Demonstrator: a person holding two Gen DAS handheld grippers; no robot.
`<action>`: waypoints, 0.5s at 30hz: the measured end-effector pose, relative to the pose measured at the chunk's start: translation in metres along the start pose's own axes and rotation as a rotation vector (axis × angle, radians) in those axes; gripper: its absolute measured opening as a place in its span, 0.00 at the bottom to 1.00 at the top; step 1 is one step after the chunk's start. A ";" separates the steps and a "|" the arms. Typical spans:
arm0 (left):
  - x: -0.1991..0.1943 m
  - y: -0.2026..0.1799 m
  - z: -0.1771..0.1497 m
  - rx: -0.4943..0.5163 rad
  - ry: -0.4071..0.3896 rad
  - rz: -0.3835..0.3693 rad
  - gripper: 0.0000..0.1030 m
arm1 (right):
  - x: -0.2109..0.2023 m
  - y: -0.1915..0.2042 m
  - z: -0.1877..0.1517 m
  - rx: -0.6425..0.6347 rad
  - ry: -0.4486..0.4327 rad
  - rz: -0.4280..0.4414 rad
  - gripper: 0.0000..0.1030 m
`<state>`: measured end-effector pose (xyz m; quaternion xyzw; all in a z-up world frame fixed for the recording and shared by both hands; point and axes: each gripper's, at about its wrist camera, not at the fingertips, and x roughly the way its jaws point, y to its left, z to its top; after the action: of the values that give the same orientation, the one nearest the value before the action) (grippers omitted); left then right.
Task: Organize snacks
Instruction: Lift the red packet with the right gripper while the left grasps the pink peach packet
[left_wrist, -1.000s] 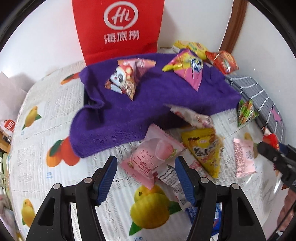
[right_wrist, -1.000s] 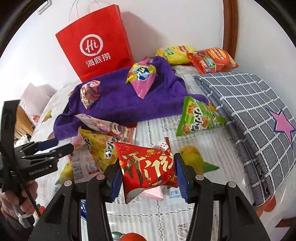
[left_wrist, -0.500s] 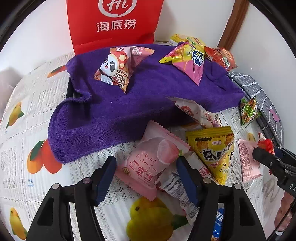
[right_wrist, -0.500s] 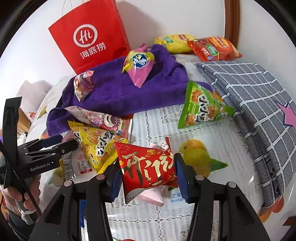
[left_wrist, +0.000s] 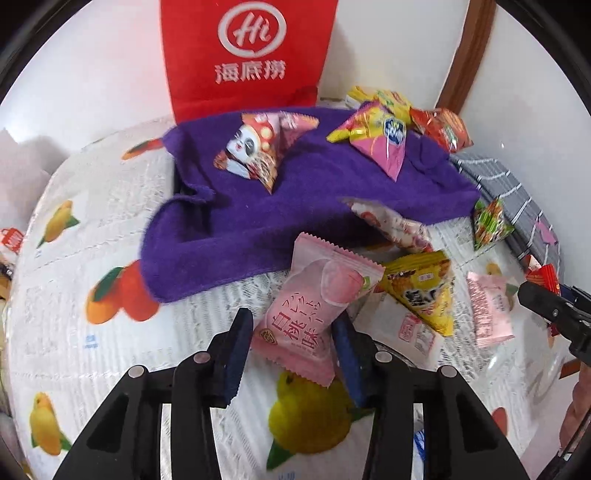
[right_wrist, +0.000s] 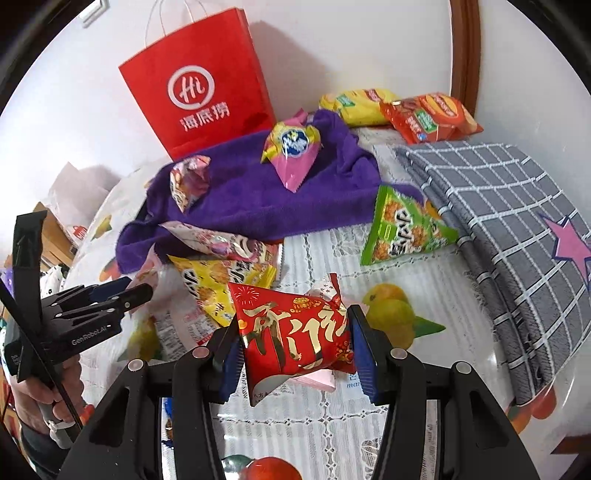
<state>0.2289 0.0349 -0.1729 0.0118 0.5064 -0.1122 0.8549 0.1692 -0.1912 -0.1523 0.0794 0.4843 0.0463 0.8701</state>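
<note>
The left gripper (left_wrist: 293, 341) had been closing its fingers on the pink peach packet (left_wrist: 314, 308) (long axis pointing toward the purple towel (left_wrist: 258, 229)); the right gripper (right_wrist: 293, 345) clamped a red packet (right_wrist: 291, 332).

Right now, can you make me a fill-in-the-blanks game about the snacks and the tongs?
1. The right tongs squeeze a ____ snack packet with gold writing.
2. The left tongs close around a ____ peach packet.
3. The panda packet lies on the ____ towel.
4. The red paper bag stands against the ____.

Missing words: red; pink; purple; wall
</note>
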 end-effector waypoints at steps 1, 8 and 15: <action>-0.007 0.000 0.001 -0.003 -0.009 0.006 0.41 | -0.004 0.000 0.001 -0.001 -0.007 0.004 0.49; -0.053 0.001 0.025 -0.029 -0.088 0.018 0.41 | -0.025 0.007 0.028 -0.047 -0.057 -0.020 0.49; -0.072 -0.006 0.064 -0.028 -0.138 0.023 0.41 | -0.041 0.015 0.075 -0.067 -0.122 -0.021 0.49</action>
<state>0.2497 0.0340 -0.0782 -0.0019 0.4475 -0.0958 0.8891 0.2110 -0.1894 -0.0766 0.0479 0.4292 0.0485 0.9007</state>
